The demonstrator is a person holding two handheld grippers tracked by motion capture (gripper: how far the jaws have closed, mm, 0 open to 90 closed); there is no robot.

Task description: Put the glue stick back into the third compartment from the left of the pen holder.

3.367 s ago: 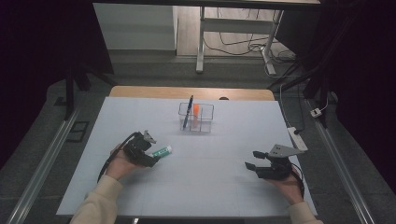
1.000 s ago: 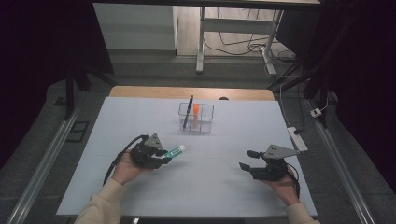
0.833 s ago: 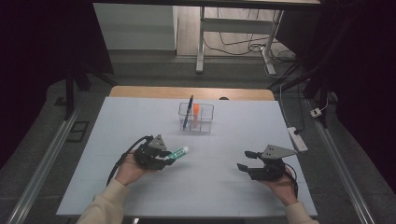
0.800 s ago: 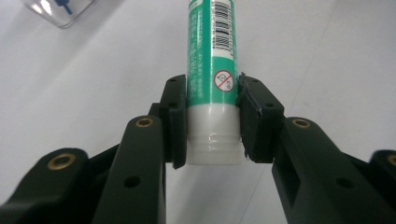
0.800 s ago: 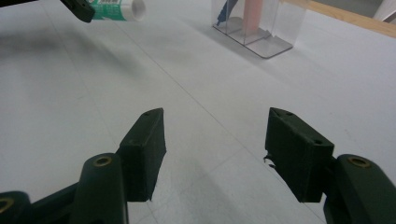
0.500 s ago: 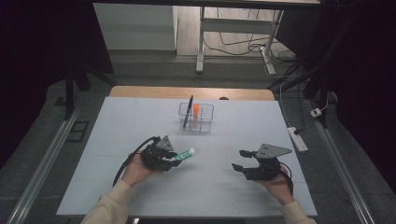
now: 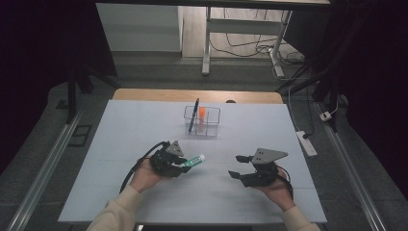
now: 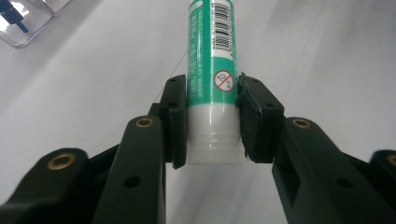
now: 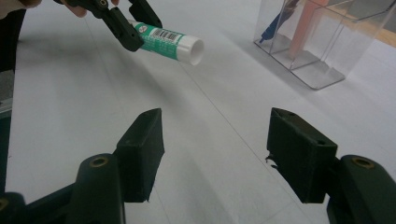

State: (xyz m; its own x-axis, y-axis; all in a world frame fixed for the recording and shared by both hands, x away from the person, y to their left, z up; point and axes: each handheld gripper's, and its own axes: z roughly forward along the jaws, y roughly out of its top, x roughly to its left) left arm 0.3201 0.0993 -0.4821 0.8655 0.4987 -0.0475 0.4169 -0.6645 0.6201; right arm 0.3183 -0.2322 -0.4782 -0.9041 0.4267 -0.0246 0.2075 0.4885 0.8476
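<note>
A green-and-white tube [image 7: 195,160] [image 8: 210,56] with a barcode is clamped at its white end between the pads of my left gripper [image 7: 183,164] [image 8: 212,121]. The tube is held just above the white table sheet [image 7: 144,130] and points toward the right hand. My right gripper [image 7: 235,166] [image 9: 215,154] stands open near the front right, with nothing between its pads. In the right gripper view the tube [image 9: 170,39] and the left gripper [image 9: 126,23] lie ahead at the upper left, well apart from my right jaws.
A clear divided organizer [image 7: 202,120] [image 9: 317,42] stands at the back middle, holding a dark blue pen [image 7: 193,115] and an orange item [image 7: 202,114]. A white power strip [image 7: 306,143] lies off the table's right edge. Bare sheet lies between the two grippers.
My left gripper has carried the tube to the right, toward the middle. The right gripper has moved left toward it, still open.
</note>
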